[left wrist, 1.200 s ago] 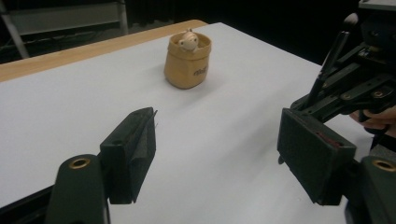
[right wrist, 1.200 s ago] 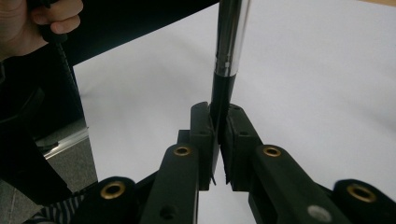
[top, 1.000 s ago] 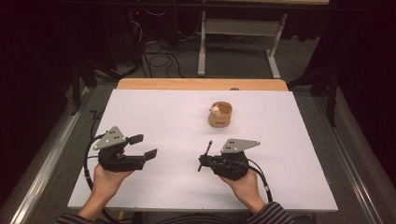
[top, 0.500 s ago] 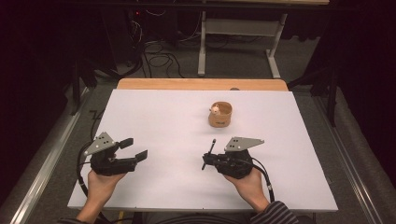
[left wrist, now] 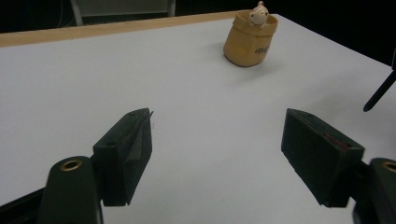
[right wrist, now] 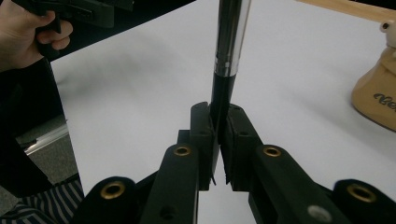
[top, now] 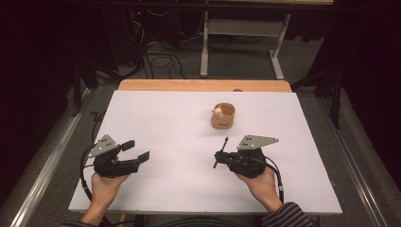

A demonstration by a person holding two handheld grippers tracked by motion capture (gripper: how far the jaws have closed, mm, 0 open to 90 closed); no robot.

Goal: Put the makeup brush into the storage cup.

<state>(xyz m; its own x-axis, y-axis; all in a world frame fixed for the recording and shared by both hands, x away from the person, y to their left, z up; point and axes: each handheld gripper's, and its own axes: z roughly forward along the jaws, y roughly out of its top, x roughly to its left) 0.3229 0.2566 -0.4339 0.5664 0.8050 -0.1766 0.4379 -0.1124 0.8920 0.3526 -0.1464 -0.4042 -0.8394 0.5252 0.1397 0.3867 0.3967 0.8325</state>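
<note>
The right gripper (top: pixel 221 152) has its fingers (right wrist: pixel 203 127) pinching a pen (right wrist: pixel 229 44) that points toward the pot (top: pixel 223 116) at mid-worktop (top: pixel 170 123). The left gripper (top: pixel 137 150) rests near the front edge, fingers (left wrist: pixel 125 151) spread, nothing between.

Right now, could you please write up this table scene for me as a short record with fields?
surface: white table, wooden strip along its far edge
left gripper: fingers open, nothing between them, low over the near left of the table
right gripper: fingers shut on a pen
pen: black with a silver band, sticking out past the fingers
tan pot: upright on the far middle of the table, a small pale figure at its rim
pot contact: apart from both grippers
</note>
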